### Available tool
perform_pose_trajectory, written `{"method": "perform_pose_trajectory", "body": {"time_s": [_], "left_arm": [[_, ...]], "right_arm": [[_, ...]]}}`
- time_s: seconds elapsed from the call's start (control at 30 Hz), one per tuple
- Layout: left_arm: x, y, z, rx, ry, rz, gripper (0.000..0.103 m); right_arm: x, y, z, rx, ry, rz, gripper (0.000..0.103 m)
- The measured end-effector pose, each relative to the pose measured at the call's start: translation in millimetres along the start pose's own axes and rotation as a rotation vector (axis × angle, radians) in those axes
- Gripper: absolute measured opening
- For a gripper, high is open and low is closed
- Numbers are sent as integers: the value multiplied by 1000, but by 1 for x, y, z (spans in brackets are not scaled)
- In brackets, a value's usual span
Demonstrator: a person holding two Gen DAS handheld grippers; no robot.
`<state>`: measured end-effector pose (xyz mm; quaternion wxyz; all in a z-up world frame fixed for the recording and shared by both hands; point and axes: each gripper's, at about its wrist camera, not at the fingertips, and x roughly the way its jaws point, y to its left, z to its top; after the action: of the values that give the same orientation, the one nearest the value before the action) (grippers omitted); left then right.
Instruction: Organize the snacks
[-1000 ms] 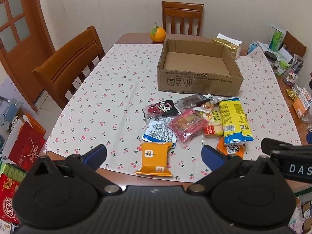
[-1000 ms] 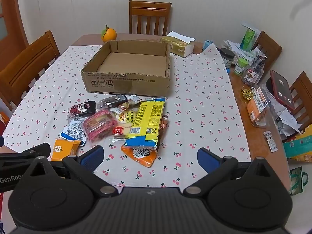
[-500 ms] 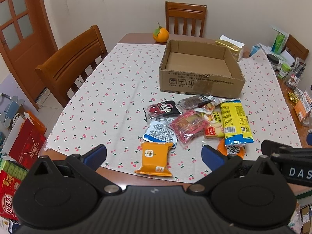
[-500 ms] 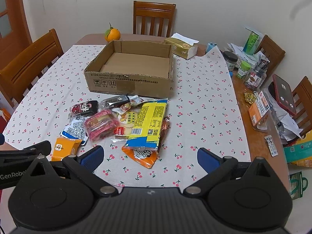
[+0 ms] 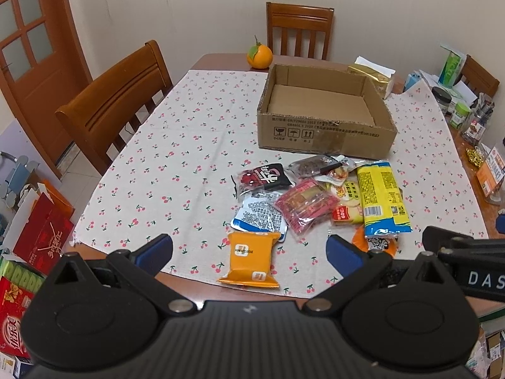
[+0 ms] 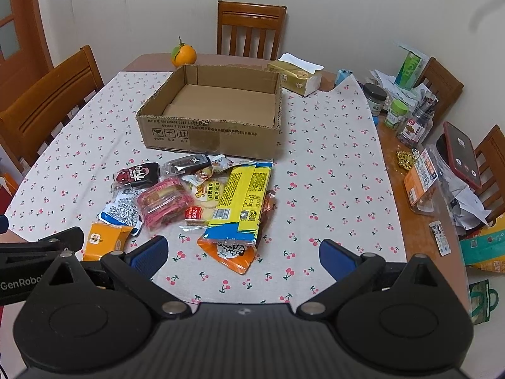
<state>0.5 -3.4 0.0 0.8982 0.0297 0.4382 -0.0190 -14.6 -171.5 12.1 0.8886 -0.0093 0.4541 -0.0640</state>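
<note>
A pile of snack packets lies on the cherry-print tablecloth in front of an empty cardboard box (image 5: 325,132) (image 6: 211,135). The pile includes an orange packet (image 5: 251,259) (image 6: 102,240), a long yellow-blue bag (image 5: 383,202) (image 6: 243,205), a pink packet (image 5: 307,205) (image 6: 164,202), a black-red packet (image 5: 263,178) (image 6: 137,173) and a blue-white packet (image 5: 258,218). My left gripper (image 5: 249,252) is open and empty, above the table's near edge by the orange packet. My right gripper (image 6: 243,254) is open and empty, near the yellow bag's lower end.
An orange fruit (image 5: 259,58) and a tissue box (image 6: 296,77) sit behind the cardboard box. Jars, papers and a phone (image 6: 462,154) crowd the table's right side. Wooden chairs (image 5: 116,101) stand at the left and far sides. Gift bags lie on the floor at left.
Both grippers have moved slightly forward and tilted, so the table sits a little lower and closer in view. Jaws stay open. No snack has moved.
</note>
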Motion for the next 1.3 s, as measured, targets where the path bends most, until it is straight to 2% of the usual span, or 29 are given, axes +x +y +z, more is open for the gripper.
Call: {"method": "perform_pose_trajectory", "body": {"time_s": [0.97,1.3], "left_arm": [[7,8,2,-11,1,-14,102],[16,10,-2,16,-14,-23,102]], "right_arm": [[2,6,3,-27,-10,11,103],[7,9,1,-47,-8,27,103]]}}
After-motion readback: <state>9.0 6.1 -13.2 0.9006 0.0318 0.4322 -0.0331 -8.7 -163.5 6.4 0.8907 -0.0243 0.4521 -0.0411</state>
